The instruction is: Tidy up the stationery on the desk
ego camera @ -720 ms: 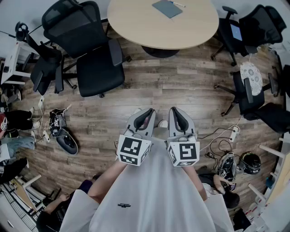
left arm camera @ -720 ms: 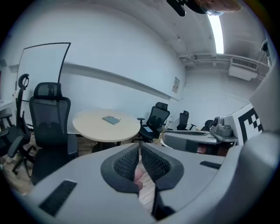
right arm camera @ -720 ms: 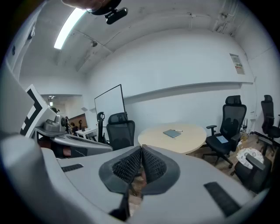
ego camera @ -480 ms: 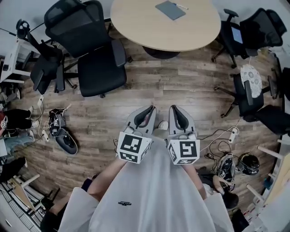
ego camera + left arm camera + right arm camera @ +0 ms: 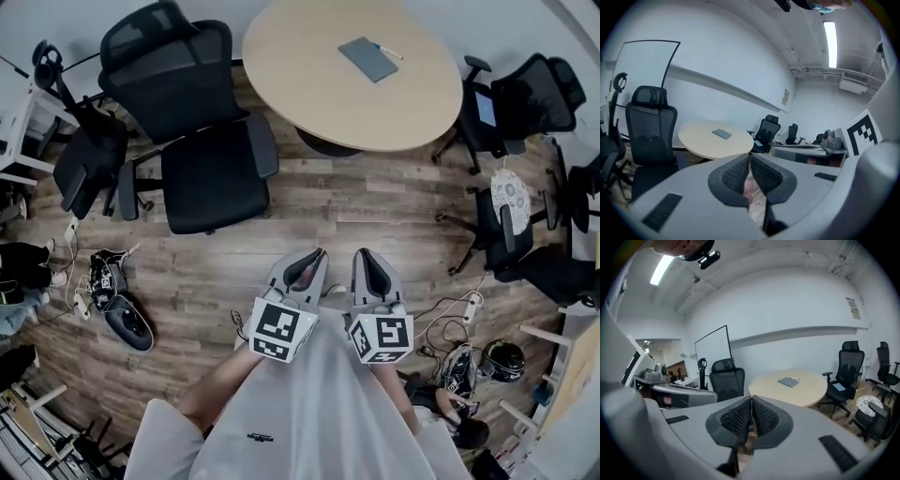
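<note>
A round wooden table (image 5: 309, 89) stands ahead of me across the floor. On it lies a grey notebook (image 5: 367, 59) with a pen (image 5: 386, 50) beside its far edge; the notebook (image 5: 722, 134) also shows in the left gripper view and the notebook (image 5: 789, 381) in the right gripper view. My left gripper (image 5: 315, 253) and right gripper (image 5: 362, 253) are held side by side close to my body, well short of the table. Both are shut, jaws touching, with nothing between them.
A large black office chair (image 5: 192, 141) stands left of the table. More chairs (image 5: 511, 94) crowd the right side. Cables and a power strip (image 5: 469, 305) lie on the wooden floor at right, shoes and bags (image 5: 117, 300) at left. A whiteboard (image 5: 712, 355) leans on the wall.
The table, chairs and floor have shifted lower in the head view, and the notebook now sits lower in frame. Both grippers stay shut and side by side.
</note>
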Demonstrator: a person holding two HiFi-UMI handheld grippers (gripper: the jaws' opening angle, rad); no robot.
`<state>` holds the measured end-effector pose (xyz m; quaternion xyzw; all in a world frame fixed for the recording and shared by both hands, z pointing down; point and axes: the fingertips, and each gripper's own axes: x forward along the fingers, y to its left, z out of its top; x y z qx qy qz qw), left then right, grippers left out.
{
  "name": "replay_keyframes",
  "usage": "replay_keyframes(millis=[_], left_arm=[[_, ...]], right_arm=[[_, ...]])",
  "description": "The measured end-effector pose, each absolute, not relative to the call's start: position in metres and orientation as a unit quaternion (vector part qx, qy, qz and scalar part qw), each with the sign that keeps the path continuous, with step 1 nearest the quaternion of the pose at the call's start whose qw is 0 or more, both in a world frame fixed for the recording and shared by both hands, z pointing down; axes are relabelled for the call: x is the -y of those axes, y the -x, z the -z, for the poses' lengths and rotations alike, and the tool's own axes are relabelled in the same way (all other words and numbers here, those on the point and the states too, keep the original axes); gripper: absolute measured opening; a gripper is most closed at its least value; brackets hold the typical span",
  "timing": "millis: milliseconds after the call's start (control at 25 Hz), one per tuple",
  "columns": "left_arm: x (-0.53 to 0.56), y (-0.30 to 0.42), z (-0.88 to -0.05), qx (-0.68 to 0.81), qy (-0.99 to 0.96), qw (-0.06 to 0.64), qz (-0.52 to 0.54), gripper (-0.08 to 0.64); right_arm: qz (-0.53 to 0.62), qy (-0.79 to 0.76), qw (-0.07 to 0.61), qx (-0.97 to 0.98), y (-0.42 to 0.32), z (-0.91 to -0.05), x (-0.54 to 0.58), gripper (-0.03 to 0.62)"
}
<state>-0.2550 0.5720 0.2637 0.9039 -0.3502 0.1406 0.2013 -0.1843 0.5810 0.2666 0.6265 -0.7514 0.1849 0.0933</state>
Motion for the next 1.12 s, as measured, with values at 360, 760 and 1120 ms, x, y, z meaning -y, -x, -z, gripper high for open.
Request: replay_keyframes(millis=[360,760,1120], left_arm=[[-0.509,0.302,-0.278,0.349,-0.9,0.219,-0.144,0.034],[-0.421,0.248,-0.296,0.337,-0.9,0.223,-0.164,0.034],[-0.299,0.143,-0.3,0.347,-0.893,0.215,-0.189,0.034]], right_arm=[[-0.181,-0.649,0.129,0.728,0.199,-0.281,-0.531,0.037],[-0.186,-0.654,0.121,0.723,0.146,-0.302,-0.436,0.037],[-0.185,-0.634,0.128,0.739,0.039,-0.309,-0.303,0.037]])
